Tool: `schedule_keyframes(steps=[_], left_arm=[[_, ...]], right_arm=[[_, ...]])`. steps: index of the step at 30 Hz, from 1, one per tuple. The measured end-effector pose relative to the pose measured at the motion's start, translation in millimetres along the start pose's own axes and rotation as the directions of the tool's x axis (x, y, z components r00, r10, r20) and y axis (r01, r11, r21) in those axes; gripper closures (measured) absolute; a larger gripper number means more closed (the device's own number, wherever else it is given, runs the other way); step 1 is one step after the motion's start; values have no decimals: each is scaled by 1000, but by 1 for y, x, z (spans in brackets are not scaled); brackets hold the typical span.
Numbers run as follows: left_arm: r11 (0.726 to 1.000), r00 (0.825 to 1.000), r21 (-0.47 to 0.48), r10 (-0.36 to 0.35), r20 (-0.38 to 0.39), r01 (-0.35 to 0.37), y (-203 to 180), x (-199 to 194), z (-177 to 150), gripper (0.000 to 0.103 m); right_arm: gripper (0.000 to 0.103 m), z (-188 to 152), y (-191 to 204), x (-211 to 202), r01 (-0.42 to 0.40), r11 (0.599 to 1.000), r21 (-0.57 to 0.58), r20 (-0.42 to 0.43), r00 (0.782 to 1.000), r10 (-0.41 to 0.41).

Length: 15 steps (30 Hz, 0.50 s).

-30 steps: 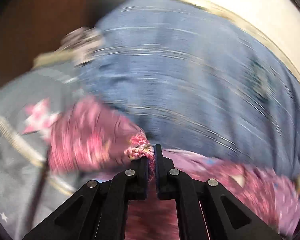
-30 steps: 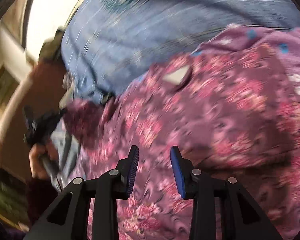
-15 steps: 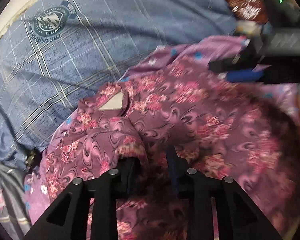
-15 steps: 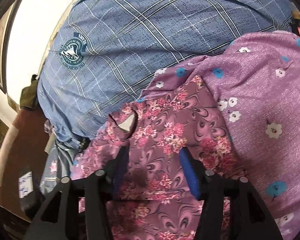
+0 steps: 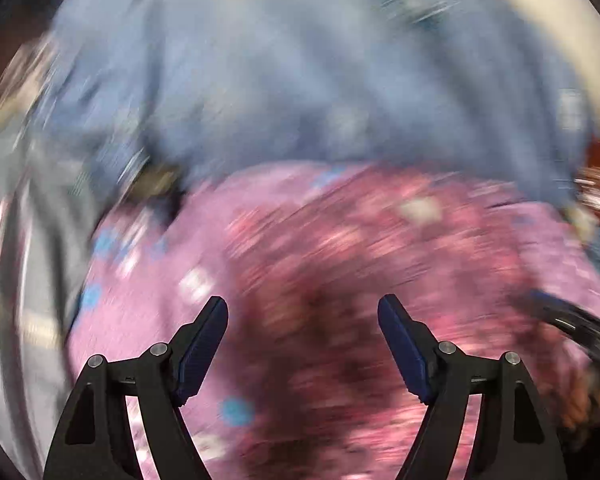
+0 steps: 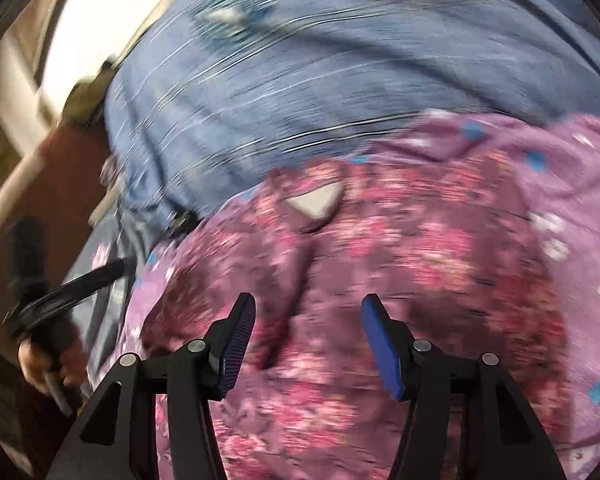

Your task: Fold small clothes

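A small maroon garment with pink flowers [image 6: 380, 264] lies on a lilac floral cloth [image 6: 572, 184], its pale neck label [image 6: 316, 202] showing. It also shows, blurred, in the left wrist view [image 5: 360, 264]. My right gripper [image 6: 308, 312] is open and empty just above the garment. My left gripper [image 5: 302, 312] is wide open and empty over the same garment. The left gripper's hand and handle [image 6: 48, 320] show at the left edge of the right wrist view.
A blue checked sheet [image 6: 340, 80] covers the surface behind the garments. A grey garment with pink stars [image 5: 16, 240] lies to the left. A pale wall [image 6: 80, 32] and brown furniture [image 6: 60, 168] stand beyond the sheet's edge. Both views are motion-blurred.
My left gripper let go of the maroon garment's sleeve, opened wide and pulled back. My right gripper stayed open and drew back from the garment. The garment now lies laid down.
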<state>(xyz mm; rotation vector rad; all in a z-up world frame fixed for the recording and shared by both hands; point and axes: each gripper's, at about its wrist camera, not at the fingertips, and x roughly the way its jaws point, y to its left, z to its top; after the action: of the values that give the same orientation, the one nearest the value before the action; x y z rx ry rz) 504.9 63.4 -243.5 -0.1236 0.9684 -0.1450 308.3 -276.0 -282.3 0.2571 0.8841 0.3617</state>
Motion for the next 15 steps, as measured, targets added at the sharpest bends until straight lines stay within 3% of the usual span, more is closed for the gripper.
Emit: schedule_keyframes(steps=[3,5,8,12,15], left_arm=[[999,996,-32,37,-80,-40,3,28,-7,36],[998,991,8,70,-118,-70,-8,43,-9,38],[988,984,90,133,-115,-123,-20,55,-3,37],[996,990,-6,82,-113,-83,3,48,7,38],[992,993,-78,88,-84,-95,28,30,10,38]], right_arm=[[37,-1,34,19,10,994,-104,-18,1000,-12],[36,1,51,33,37,989,-142,-14,999,-39],[34,9,72,55,51,982,-184,-26,998,-57],[30,14,88,99,77,968,-239,-102,989,-103],[31,2,83,136,87,961,-261,-209,967,-144]])
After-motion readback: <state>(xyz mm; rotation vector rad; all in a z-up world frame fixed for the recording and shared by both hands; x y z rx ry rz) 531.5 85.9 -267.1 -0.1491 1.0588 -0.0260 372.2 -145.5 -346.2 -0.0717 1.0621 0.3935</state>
